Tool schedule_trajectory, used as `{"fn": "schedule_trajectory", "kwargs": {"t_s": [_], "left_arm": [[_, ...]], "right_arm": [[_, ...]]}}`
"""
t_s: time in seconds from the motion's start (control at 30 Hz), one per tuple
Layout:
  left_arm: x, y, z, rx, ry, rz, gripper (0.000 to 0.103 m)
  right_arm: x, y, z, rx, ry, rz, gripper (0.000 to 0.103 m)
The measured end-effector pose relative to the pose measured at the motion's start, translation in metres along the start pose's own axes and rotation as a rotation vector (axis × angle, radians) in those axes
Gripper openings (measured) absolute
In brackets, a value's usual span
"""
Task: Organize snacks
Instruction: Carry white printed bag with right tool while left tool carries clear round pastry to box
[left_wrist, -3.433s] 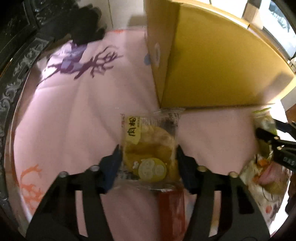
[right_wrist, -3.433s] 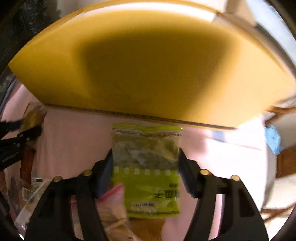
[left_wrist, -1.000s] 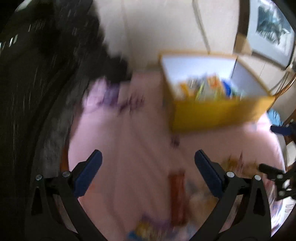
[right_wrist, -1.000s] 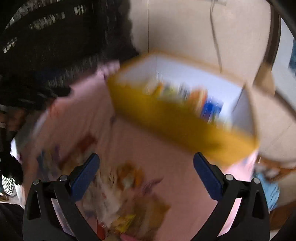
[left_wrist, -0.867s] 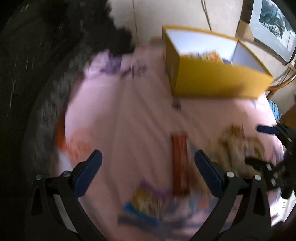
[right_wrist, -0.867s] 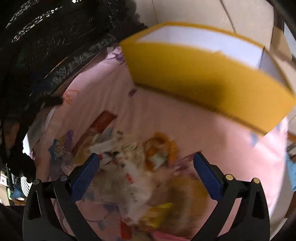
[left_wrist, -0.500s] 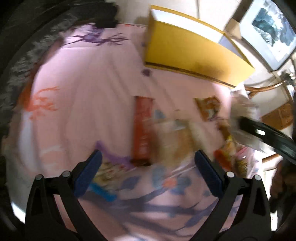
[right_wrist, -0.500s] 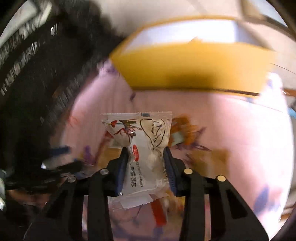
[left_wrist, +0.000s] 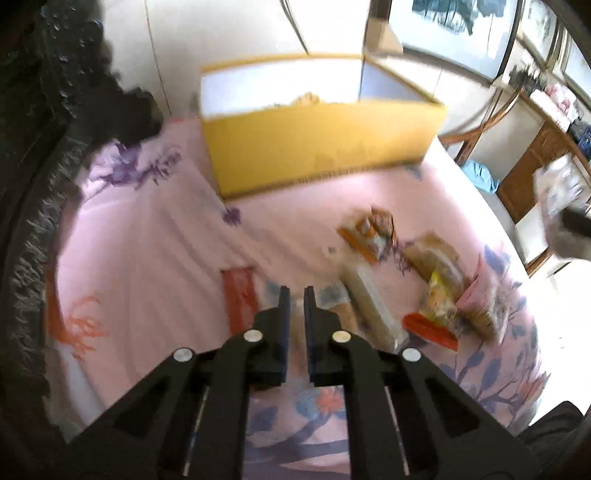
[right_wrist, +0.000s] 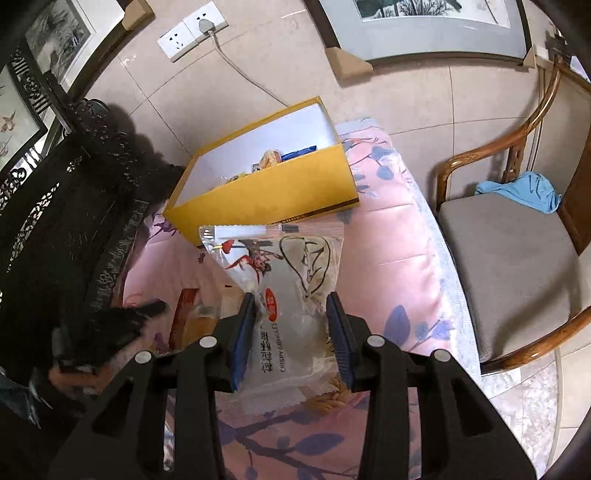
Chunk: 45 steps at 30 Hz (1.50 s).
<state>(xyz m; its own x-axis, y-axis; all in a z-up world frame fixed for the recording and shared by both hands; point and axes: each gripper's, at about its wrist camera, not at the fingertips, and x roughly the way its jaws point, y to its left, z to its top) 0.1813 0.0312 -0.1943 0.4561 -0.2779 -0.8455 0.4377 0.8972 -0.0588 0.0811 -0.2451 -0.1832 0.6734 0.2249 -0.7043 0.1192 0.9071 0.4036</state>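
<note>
Your right claw (right_wrist: 291, 306) is clamped on a clear snack packet (right_wrist: 284, 295), long axis pointing to twelve o'clock toward the open yellow box (right_wrist: 266, 192), while your left claw (left_wrist: 294, 299) is pinched together.

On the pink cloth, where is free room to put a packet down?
Bare pink cloth lies between the dark carved frame, the yellow box and the red packet. Right of the red packet the cloth is crowded with a snack pile.
</note>
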Motion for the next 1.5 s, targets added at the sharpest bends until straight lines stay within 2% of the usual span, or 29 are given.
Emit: {"fn": "schedule_trajectory", "kwargs": {"t_s": [0.1, 0.13, 0.17, 0.2, 0.23, 0.33, 0.37, 0.4, 0.43, 0.47, 0.5, 0.53, 0.6, 0.67, 0.73, 0.8, 0.87, 0.93, 1.0, 1.13, 1.23, 1.33, 1.43, 1.5], "left_arm": [[-0.007, 0.009, -0.001, -0.013, -0.012, 0.014, 0.007], [-0.006, 0.012, -0.004, -0.037, -0.005, 0.014, 0.016], [-0.003, 0.013, -0.007, -0.059, 0.008, 0.002, 0.066], [0.001, 0.012, -0.012, -0.077, 0.029, -0.001, 0.101], [0.007, 0.009, -0.016, -0.082, 0.035, 0.014, 0.101], [0.029, -0.011, -0.022, -0.036, 0.079, -0.019, 0.101], [0.037, -0.014, -0.026, -0.015, 0.079, 0.006, 0.101], [0.051, -0.017, -0.03, 0.012, 0.087, 0.057, 0.085], [0.075, -0.018, -0.035, 0.038, 0.142, 0.069, 0.069], [0.083, -0.015, -0.034, -0.013, 0.159, -0.055, 0.045], [0.083, -0.015, -0.026, -0.065, 0.194, -0.077, 0.043], [0.08, -0.017, -0.021, -0.048, 0.209, -0.086, 0.042], [0.054, -0.016, -0.009, -0.014, 0.14, -0.108, 0.042], [0.022, -0.005, 0.004, 0.007, 0.056, -0.069, 0.042], [0.005, 0.006, 0.013, 0.002, 0.055, -0.001, 0.042], [-0.016, 0.012, 0.019, -0.004, 0.015, -0.003, 0.042], [-0.046, 0.015, 0.026, -0.01, -0.066, -0.014, 0.042], [-0.068, 0.016, 0.041, -0.017, -0.131, 0.004, 0.042], [-0.08, 0.014, 0.06, -0.013, -0.19, 0.023, 0.042], [-0.084, 0.014, 0.096, -0.014, -0.272, 0.082, 0.042], [-0.079, 0.018, 0.125, -0.021, -0.301, 0.074, 0.042], [-0.068, 0.021, 0.156, -0.003, -0.307, 0.085, 0.042], [-0.055, 0.027, 0.179, -0.03, -0.323, 0.02, 0.042], [-0.042, 0.031, 0.193, -0.038, -0.297, 0.01, 0.042]], "right_arm": [[0.007, 0.006, 0.001, -0.021, 0.014, 0.035, 0.039], [0.009, 0.006, 0.002, -0.035, 0.021, 0.041, 0.039], [0.01, 0.008, 0.005, -0.045, 0.025, 0.045, 0.039], [0.01, 0.013, 0.004, -0.063, 0.029, 0.046, 0.039], [0.009, 0.013, 0.003, -0.069, 0.028, 0.049, 0.039], [0.009, 0.017, 0.003, -0.073, 0.03, 0.05, 0.039], [0.008, 0.018, 0.003, -0.076, 0.029, 0.049, 0.039], [0.008, 0.018, 0.003, -0.076, 0.029, 0.049, 0.039], [0.007, 0.019, 0.003, -0.079, 0.027, 0.047, 0.039], [0.007, 0.02, 0.002, -0.085, 0.027, 0.048, 0.039], [0.006, 0.022, 0.001, -0.092, 0.031, 0.043, 0.039], [0.006, 0.023, 0.001, -0.101, 0.034, 0.034, 0.039], [0.003, 0.025, 0.001, -0.119, 0.025, 0.016, 0.039], [0.0, 0.024, 0.002, -0.11, 0.018, 0.026, 0.039], [-0.002, 0.024, 0.005, -0.098, 0.009, 0.035, 0.039], [-0.006, 0.028, 0.009, -0.106, -0.006, 0.049, 0.039], [-0.011, 0.035, 0.015, -0.13, -0.033, 0.065, 0.039], [-0.017, 0.044, 0.026, -0.16, -0.077, 0.091, 0.039], [-0.018, 0.05, 0.037, -0.179, -0.112, 0.083, 0.039], [-0.021, 0.057, 0.071, -0.175, -0.266, -0.013, 0.039], [-0.013, 0.062, 0.104, -0.168, -0.326, 0.022, 0.039], [0.009, 0.066, 0.144, -0.148, -0.331, 0.062, 0.039], [0.025, 0.072, 0.171, -0.146, -0.335, 0.085, 0.039], [0.033, 0.076, 0.183, -0.16, -0.338, 0.078, 0.039]]}}
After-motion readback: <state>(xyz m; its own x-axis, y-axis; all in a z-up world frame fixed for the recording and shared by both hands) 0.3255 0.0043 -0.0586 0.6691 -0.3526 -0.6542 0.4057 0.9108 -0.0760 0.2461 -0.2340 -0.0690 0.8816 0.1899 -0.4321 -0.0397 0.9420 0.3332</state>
